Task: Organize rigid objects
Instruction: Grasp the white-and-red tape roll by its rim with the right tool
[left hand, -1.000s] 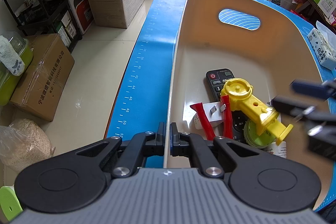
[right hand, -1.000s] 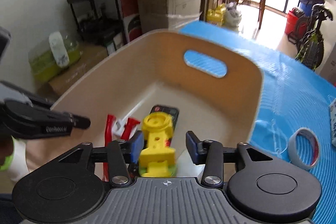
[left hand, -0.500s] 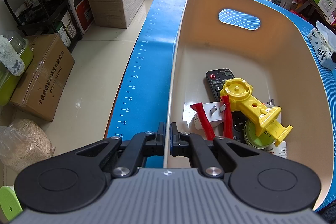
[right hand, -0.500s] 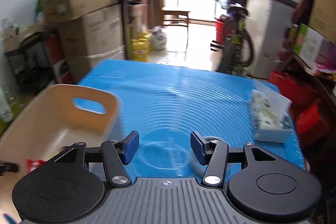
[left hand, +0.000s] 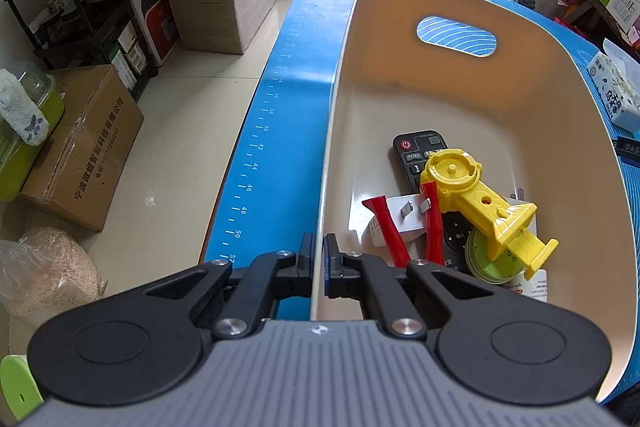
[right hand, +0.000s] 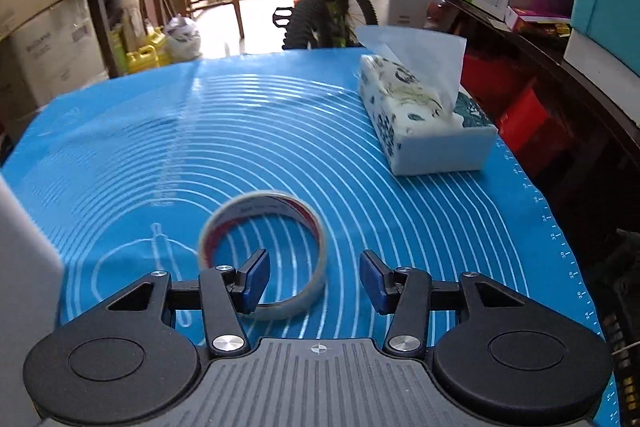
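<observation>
Left wrist view: the left gripper [left hand: 318, 259] has its jaws pressed together on the near rim of the cream bin [left hand: 560, 95], pinning it to the desk [left hand: 280, 131]. Inside the bin, toward that pinched rim, a small pile is building: the black remote [left hand: 412, 163] lies lengthwise on the floor, the yellow plastic toy [left hand: 476, 199] sprawls across it, the red-handled tool [left hand: 400, 227] sits beside the toy over a white plug [left hand: 404, 219], and a green lid [left hand: 488, 259] peeks out under the toy's far end. The bin's far half, up by the handle slot, holds nothing.

Right wrist view: the right gripper [right hand: 314, 281] is spread wide and empty, low over the blue mat [right hand: 280, 131]. The tape roll [right hand: 264, 251] lies flat just ahead, its ring offset left of the jaws: the left pad sits over its hollow, the right pad outside it. So the roll's right wall stands between the pads, likely the next pickup, and this hand is clearly nearer. The tissue pack [right hand: 420, 123] lies well beyond the roll, right. The bin wall is at the left edge.
</observation>
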`<state>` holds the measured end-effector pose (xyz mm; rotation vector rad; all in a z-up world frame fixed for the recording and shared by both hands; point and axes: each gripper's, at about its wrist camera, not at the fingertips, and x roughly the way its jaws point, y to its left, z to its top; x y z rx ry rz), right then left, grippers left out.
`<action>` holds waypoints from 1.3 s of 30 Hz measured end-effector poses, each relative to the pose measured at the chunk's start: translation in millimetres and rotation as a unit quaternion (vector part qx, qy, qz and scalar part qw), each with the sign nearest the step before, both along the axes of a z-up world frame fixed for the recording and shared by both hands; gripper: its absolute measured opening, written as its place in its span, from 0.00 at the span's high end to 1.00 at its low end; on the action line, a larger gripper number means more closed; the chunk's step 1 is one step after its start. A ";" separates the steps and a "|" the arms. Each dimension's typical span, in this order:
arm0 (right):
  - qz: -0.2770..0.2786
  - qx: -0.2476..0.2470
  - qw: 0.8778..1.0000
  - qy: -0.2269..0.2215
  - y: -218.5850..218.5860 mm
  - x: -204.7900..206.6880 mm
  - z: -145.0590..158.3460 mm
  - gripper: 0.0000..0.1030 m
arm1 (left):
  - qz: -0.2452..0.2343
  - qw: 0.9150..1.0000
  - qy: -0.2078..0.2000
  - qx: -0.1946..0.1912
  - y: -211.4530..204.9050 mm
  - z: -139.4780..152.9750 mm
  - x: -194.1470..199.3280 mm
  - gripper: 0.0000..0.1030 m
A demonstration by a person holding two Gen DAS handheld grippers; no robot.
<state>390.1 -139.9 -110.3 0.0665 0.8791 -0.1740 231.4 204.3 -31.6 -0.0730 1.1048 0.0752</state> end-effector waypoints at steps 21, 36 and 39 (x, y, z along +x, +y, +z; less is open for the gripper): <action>0.015 -0.008 0.999 -0.040 7.9 -15.9 12.4 0.85 | 0.000 1.000 0.001 0.003 -2.7 -0.3 0.1 0.94; 0.110 0.011 0.987 -0.118 52.5 -53.0 108.1 0.85 | 0.000 1.000 0.001 0.004 -2.6 -0.3 0.2 0.94; 0.142 0.018 0.981 -0.128 76.4 -59.6 125.3 0.85 | 0.000 1.000 0.001 0.004 -2.7 -0.4 0.2 0.94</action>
